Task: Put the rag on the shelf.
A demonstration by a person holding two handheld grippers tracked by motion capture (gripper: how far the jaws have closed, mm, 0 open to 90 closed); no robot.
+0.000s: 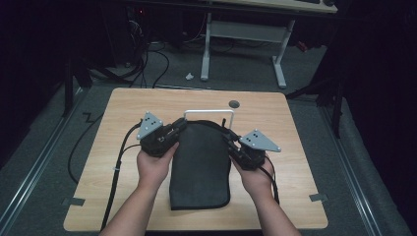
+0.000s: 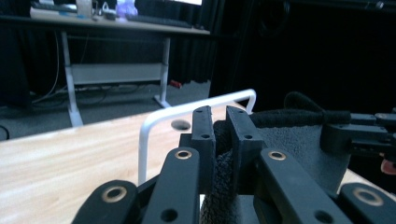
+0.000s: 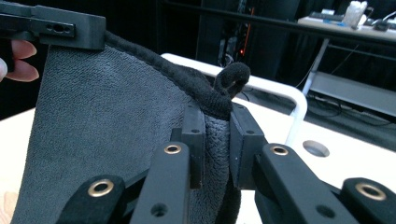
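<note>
Wooden table [image 1: 123,162], grey carpet floor [image 1: 44,147], dark room.

No legible text, label, brand mark, number or sign is found on any surface in the three views. Items on the far desk are too small and blurred to be read.
</note>
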